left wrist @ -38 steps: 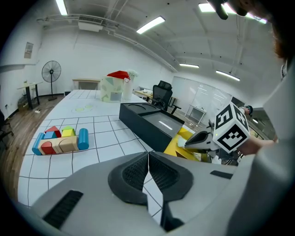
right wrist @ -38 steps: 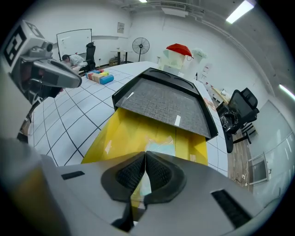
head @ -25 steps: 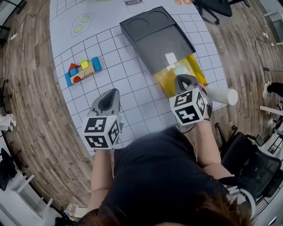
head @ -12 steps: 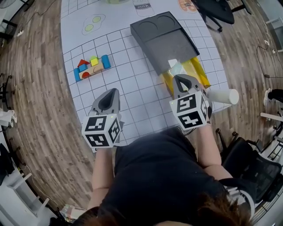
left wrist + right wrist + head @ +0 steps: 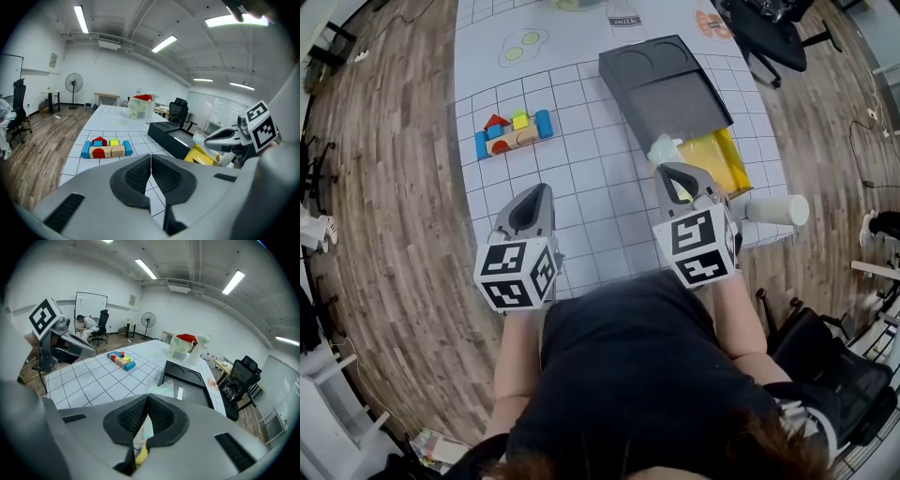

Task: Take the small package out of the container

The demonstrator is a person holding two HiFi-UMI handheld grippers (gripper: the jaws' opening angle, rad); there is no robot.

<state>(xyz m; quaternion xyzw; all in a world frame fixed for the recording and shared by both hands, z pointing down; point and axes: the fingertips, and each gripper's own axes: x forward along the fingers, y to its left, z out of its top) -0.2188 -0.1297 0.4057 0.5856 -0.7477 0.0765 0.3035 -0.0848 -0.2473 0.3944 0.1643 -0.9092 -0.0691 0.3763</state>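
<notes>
The small package [image 5: 664, 150], a pale crinkled pouch, hangs at the left edge of the yellow container [image 5: 719, 161], over the gridded mat. My right gripper [image 5: 664, 171] is shut on it. In the right gripper view the package [image 5: 161, 390] sticks out past the closed jaws of the right gripper [image 5: 147, 397], with pale film pinched between the pads. My left gripper [image 5: 540, 190] hovers over the mat's near left part, shut with nothing in it. In its own view the left gripper [image 5: 151, 155] has its pads meeting.
A black tray [image 5: 666, 84] lies behind the yellow container and overlaps its far end. A white cup [image 5: 778, 209] lies on its side at the table's right edge. Toy blocks [image 5: 514, 134] sit at the left. The table's near edge is close to the person's body.
My right gripper has moved left, from over the middle of the yellow container to beyond its left edge, carrying the package with it. The left gripper has held still.
</notes>
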